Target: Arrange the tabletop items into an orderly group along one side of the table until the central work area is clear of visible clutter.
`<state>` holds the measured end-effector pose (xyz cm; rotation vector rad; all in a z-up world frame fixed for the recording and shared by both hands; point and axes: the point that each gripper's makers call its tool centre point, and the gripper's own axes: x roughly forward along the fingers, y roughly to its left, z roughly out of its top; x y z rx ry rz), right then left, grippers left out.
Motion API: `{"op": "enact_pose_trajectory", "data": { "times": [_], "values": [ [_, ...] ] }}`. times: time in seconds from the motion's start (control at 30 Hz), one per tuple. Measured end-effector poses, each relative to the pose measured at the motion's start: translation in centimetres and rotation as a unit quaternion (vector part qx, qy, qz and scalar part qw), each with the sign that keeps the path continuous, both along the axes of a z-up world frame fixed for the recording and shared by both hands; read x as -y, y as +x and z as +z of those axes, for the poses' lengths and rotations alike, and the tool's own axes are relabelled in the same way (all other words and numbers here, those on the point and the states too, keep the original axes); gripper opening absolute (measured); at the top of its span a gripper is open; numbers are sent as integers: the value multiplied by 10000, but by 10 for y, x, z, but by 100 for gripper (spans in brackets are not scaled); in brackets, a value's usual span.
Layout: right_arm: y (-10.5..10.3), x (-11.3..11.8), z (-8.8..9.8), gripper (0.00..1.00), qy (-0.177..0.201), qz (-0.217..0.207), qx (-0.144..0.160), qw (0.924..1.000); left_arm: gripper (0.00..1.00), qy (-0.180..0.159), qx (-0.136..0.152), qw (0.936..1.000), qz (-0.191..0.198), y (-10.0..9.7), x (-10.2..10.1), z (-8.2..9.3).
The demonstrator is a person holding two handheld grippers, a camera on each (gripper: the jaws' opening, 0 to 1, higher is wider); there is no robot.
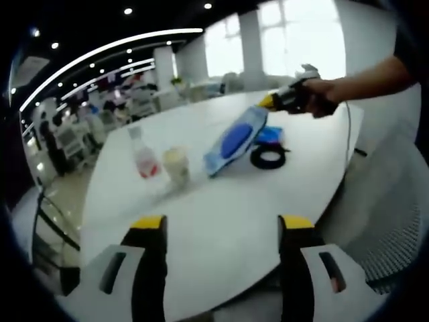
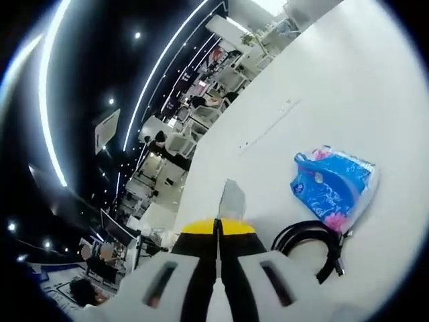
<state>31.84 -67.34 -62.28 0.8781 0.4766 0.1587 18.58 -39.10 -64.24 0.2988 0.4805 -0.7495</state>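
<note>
In the left gripper view, my right gripper, held in a person's hand, is shut on the top edge of a blue and white flat packet. The packet hangs tilted with its lower end at the white table. In the right gripper view the right gripper pinches the packet's thin edge. A blue tissue pack and a black cable coil lie just beside it. A pink-labelled bottle and a pale cup stand to the left. My left gripper hovers open over the near table edge.
The cable coil and the tissue pack sit right of the packet. A white mesh chair stands off the table's right edge. Office desks and chairs crowd the room beyond the far left side.
</note>
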Motion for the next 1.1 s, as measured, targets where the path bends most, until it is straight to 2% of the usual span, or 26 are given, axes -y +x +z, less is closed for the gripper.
{"op": "enact_pose_trajectory", "data": {
  "times": [0.2,0.5,0.57,0.6,0.73,0.83,0.93,1.0,1.1],
  "values": [
    [22,6,-2,0,-130,-123,-10,9998,63,4,18,10000,48,1,-1,1],
    [45,19,-25,0,-488,-255,-302,9980,63,9,2,10000,85,2,-3,0],
    [48,21,-29,0,-647,-231,-337,9971,63,7,-5,10000,85,2,-3,0],
    [51,25,-34,0,-843,-230,-386,9954,63,8,-8,10000,86,2,-3,0],
    [53,29,-47,0,-813,-244,-506,9951,63,-24,-5,10000,77,3,-2,0],
    [50,34,-57,0,-1053,-153,-525,9929,63,-23,-9,10000,94,3,-3,1],
    [48,36,-58,1,-1055,-61,-478,9933,63,-2,-19,10000,81,3,-2,1],
    [45,38,-55,3,-1331,113,-320,9905,63,9,-20,10000,74,3,-2,1],
    [37,33,-55,7,-1615,510,-261,9852,63,2,-18,10000,72,3,-2,1]
  ]
}}
